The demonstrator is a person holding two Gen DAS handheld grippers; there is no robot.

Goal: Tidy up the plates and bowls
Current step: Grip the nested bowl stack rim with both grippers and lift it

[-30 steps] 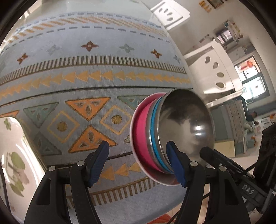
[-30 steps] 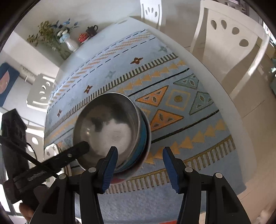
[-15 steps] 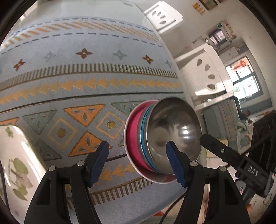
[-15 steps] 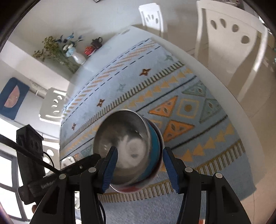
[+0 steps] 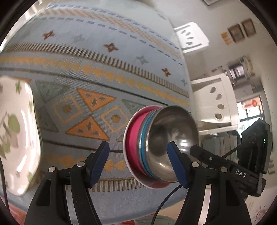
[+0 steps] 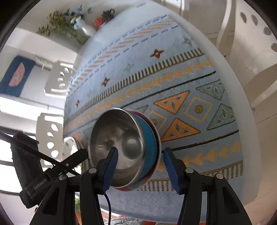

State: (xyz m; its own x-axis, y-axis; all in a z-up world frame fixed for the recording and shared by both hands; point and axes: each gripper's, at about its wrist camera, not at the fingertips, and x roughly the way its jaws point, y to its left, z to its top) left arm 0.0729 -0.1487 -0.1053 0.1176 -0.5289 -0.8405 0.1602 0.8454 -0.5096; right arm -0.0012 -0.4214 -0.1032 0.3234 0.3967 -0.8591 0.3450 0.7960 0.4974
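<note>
A nested stack of bowls (image 5: 155,147) sits near the front edge of the patterned tablecloth: a steel bowl on top, a blue one under it, a pink one at the bottom. It also shows in the right wrist view (image 6: 128,147). My left gripper (image 5: 138,164) is open, its right finger beside the stack's rim. My right gripper (image 6: 140,169) is open, its fingers on either side of the stack's near rim. A white plate with a green floral print (image 5: 17,135) lies at the left; a bit of it shows in the right wrist view (image 6: 71,147).
The light blue tablecloth (image 6: 173,83) covers a white round table (image 6: 247,107). White chairs (image 5: 216,100) stand around it. A vase of flowers (image 6: 84,27) and a small teapot (image 6: 107,14) stand at the far edge.
Both grippers have swung over the table; the stack now sits further right in the left view and between the right fingers. More of the floral plate shows at left.
</note>
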